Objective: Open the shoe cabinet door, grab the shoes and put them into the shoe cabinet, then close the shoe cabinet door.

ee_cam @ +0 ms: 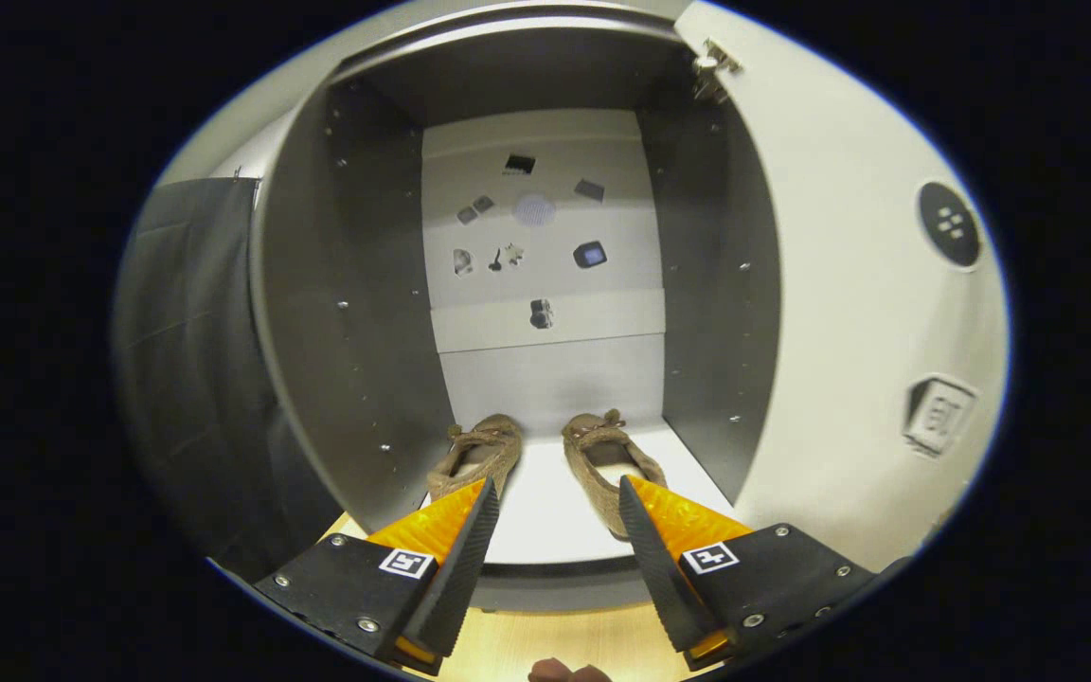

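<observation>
Gripper [555, 507] spread, empty; shoes [545, 455] just ahead inside shoe cabinet [356, 313], door [849, 313] open.

Shoe cabinet [347, 284] door [839, 313] open, two brown shoes [545, 459] inside, side by side

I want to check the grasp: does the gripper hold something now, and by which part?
Nothing is held. The gripper is open, with both shoes resting inside the cabinet just ahead of its fingers.

Shoes [545, 459] inside cabinet [356, 313], beyond parted jaws
</observation>
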`<action>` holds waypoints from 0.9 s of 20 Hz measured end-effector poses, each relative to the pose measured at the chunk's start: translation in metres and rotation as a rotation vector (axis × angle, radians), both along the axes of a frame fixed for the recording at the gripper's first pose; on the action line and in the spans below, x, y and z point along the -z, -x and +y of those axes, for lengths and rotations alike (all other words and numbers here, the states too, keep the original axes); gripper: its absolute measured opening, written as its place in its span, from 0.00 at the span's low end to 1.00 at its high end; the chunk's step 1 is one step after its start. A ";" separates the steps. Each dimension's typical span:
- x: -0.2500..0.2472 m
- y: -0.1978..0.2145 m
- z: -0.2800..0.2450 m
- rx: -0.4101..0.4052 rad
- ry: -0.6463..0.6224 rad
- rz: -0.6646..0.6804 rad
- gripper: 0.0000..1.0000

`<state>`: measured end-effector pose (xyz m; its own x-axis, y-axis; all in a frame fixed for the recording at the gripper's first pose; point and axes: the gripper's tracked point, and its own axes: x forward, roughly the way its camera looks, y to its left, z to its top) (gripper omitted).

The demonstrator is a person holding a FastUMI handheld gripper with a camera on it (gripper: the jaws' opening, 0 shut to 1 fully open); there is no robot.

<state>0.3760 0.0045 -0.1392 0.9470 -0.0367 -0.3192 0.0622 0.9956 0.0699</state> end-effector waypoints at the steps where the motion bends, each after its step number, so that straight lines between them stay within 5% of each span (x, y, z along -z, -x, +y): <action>1: -0.001 0.020 -0.002 0.005 0.014 0.011 0.81; 8: -0.018 0.126 -0.008 0.034 -0.016 -0.020 0.82; 13: -0.031 0.179 -0.011 -0.036 -0.081 -0.064 0.82; 18: -0.036 0.233 -0.044 -0.116 0.027 -0.074 0.82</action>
